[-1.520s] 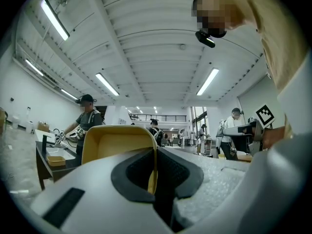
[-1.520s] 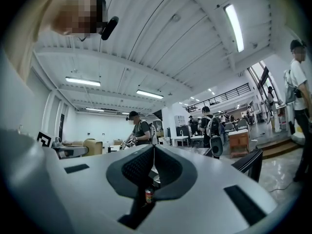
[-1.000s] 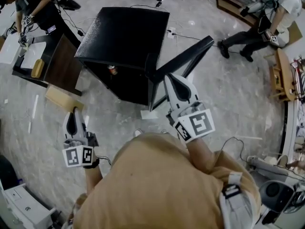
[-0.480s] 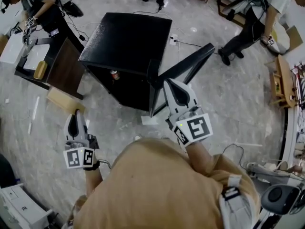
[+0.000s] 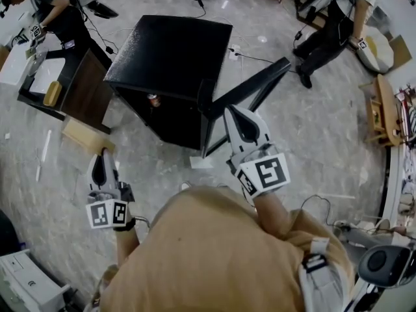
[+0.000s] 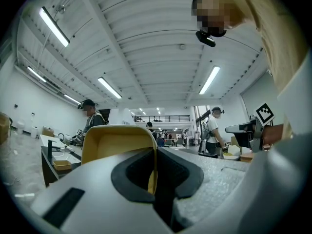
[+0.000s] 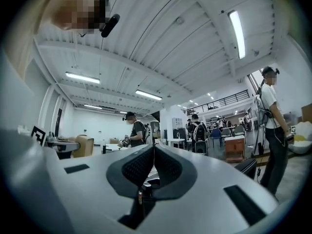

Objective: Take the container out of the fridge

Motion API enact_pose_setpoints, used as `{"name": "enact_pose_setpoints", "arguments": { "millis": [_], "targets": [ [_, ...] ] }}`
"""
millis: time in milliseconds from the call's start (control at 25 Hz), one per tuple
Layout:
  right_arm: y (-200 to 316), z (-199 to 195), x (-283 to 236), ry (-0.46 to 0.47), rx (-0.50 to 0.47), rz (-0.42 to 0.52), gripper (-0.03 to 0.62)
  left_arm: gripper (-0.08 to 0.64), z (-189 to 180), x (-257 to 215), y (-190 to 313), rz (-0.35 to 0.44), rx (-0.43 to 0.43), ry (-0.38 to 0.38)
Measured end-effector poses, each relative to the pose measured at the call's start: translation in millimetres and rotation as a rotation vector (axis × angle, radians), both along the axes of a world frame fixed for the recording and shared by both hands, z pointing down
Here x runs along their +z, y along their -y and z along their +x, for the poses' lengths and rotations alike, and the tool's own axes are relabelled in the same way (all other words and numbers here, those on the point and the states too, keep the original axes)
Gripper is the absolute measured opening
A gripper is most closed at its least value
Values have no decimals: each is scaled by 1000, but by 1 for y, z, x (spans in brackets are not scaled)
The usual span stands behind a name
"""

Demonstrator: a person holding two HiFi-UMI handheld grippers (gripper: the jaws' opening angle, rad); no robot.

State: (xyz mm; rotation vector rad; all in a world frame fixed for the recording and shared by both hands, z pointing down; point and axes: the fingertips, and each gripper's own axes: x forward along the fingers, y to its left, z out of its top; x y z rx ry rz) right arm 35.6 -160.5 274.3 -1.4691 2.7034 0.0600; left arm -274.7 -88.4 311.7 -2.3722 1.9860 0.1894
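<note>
Left gripper point(image 5: 103, 156) and right gripper point(image 5: 233, 114) jaws closed, empty; pushed into the fridge point(image 5: 170, 51) like that, they could topple the container point(image 5: 153, 99).

A black fridge point(image 5: 170, 47) stands at twelve o'clock, its door point(image 5: 249, 90) open toward one o'clock. A small reddish container point(image 5: 153, 99) sits inside its dark opening.

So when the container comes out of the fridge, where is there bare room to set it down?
The fridge top is bare. So is the floor between the fridge, the board and the left gripper. It is crowded at the desk on the left, with trays and a person, and a cable runs behind the door.
</note>
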Motion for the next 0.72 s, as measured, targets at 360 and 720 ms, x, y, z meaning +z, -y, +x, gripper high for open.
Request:
{"name": "enact_pose_setpoints", "arguments": {
  "millis": [360, 720],
  "targets": [
    [-1, 5, -3, 10, 2, 1, 3, 17, 4, -2, -3, -4, -3, -4],
    [-6, 5, -6, 18, -7, 4, 3, 17, 7, -3, -9, -5, -9, -5]
  ]
}}
